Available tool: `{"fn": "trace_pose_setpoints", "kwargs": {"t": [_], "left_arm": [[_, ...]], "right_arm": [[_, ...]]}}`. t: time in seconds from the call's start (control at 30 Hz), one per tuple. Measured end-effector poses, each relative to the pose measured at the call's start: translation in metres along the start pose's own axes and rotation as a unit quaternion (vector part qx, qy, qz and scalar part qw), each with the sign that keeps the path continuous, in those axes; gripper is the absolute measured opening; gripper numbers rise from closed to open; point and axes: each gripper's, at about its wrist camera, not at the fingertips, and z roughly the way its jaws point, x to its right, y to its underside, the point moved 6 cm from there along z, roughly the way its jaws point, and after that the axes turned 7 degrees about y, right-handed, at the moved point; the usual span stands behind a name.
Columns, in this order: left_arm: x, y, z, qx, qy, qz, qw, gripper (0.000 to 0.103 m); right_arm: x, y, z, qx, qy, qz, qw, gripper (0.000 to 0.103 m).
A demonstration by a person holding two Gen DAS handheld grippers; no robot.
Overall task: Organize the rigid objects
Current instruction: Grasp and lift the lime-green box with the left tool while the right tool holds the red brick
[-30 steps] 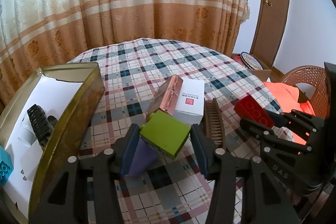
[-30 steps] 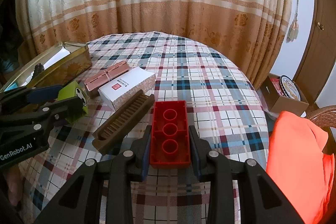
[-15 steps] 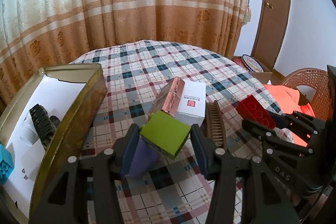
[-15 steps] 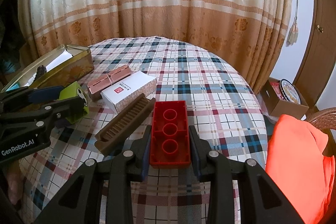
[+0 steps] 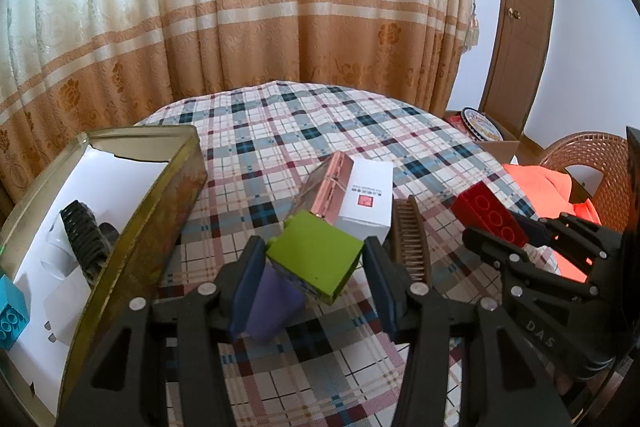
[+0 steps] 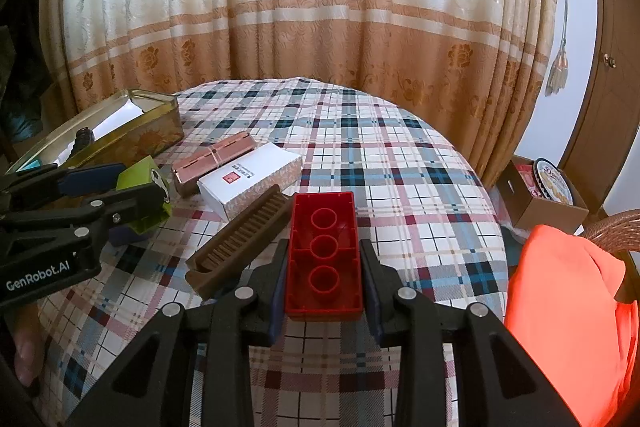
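A plaid-clothed round table [image 6: 360,155] stood before curtains [image 6: 320,7]; grips unchanged, left gripper [image 5: 316,267] clamped the green block [image 5: 316,255], right gripper [image 6: 324,259] the red brick [image 6: 323,251], both raised higher than before.

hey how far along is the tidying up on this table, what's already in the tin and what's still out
Partly done. The gold tin already holds a blue brick and a black ridged piece. In hand: the left hand-held gripper grips a green block, and the right hand-held gripper grips a red brick. Still out on the checked tablecloth: a pink case, a white box, a brown comb and a purple block.
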Motion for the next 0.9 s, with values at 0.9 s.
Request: {"fn": "trace_pose_setpoints", "kwargs": {"t": [0.9], "left_arm": [[-0.003, -0.004, -0.012, 0.035, -0.009, -0.005, 0.9993, 0.05]], "right_arm": [[0.0, 0.0, -0.007, 0.021, 0.0, 0.003, 1.0, 0.035]]}}
